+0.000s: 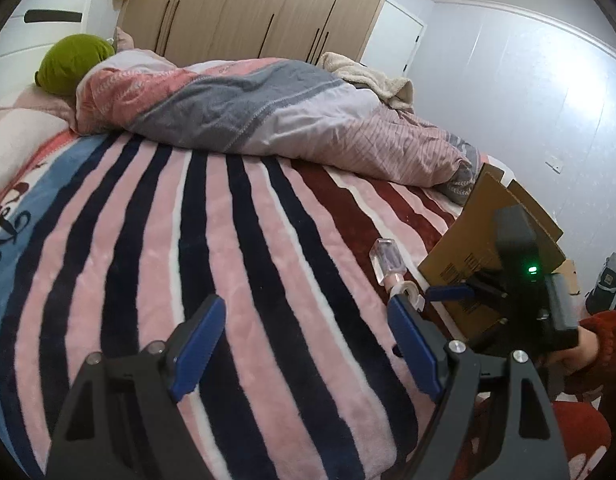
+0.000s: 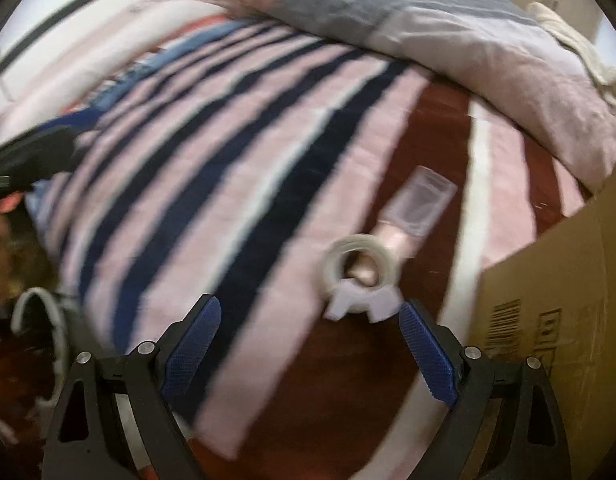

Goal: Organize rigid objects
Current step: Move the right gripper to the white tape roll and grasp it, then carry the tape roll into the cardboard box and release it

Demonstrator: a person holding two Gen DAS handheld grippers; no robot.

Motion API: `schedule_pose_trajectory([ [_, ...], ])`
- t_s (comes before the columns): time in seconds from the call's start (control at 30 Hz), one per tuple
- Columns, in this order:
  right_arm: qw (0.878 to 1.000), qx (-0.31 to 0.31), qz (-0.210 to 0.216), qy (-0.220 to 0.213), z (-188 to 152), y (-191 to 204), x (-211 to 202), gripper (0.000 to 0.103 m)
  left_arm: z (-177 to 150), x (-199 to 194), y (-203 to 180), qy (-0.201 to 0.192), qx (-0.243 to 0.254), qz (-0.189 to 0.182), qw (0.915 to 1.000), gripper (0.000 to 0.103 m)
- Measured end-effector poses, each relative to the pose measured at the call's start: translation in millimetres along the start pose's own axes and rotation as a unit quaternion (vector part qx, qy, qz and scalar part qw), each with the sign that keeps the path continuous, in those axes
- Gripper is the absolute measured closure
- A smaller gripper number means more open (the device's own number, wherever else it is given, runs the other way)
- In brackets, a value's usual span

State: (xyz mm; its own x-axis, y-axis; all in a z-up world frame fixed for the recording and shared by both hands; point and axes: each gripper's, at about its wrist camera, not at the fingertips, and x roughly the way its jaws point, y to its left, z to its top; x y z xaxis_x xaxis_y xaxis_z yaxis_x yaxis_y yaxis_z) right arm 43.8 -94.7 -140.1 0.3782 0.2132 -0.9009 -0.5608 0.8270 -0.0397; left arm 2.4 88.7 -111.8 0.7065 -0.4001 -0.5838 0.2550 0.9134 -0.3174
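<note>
A clear bottle with a pink neck [image 2: 418,204] lies on the striped blanket [image 2: 227,160], and a white tape dispenser [image 2: 362,280] lies right in front of it. My right gripper [image 2: 310,332] is open and empty, just short of the dispenser. A cardboard box [image 2: 548,300] stands at the right. In the left wrist view the bottle [image 1: 388,258] and dispenser [image 1: 408,292] lie by the box [image 1: 488,240], with the right gripper's finger [image 1: 448,293] beside them. My left gripper [image 1: 303,330] is open and empty above the blanket [image 1: 187,240].
A rumpled pink and grey duvet [image 1: 247,116] lies across the far side of the bed, with a green plush [image 1: 73,62] at its left end and a cream towel [image 1: 368,74] behind. Wardrobes [image 1: 247,4] stand beyond the bed.
</note>
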Motion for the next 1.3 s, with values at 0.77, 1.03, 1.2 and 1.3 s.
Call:
schedule_pose_trajectory([
  [0.77,0.991,-0.091,0.031,-0.089,2.4,40.4,-51.7,0.068,18.1,11.9,-46.1,0.024,0.017,-0.095,0.9951,0.027],
  [1.03,0.981,-0.093,0.04,-0.163,8.6,33.2,-114.2,0.068,48.6,3.6,-97.6,0.024,0.051,-0.135,0.9893,0.081],
  [1.2,0.978,-0.076,0.037,-0.192,1.1,8.4,-143.3,0.068,69.9,3.1,-143.8,0.017,0.084,-0.123,0.9887,0.081],
  [1.3,0.976,-0.063,0.03,-0.208,-8.0,-16.0,-158.6,0.068,79.9,11.6,-165.3,0.022,0.091,-0.13,0.987,0.081],
])
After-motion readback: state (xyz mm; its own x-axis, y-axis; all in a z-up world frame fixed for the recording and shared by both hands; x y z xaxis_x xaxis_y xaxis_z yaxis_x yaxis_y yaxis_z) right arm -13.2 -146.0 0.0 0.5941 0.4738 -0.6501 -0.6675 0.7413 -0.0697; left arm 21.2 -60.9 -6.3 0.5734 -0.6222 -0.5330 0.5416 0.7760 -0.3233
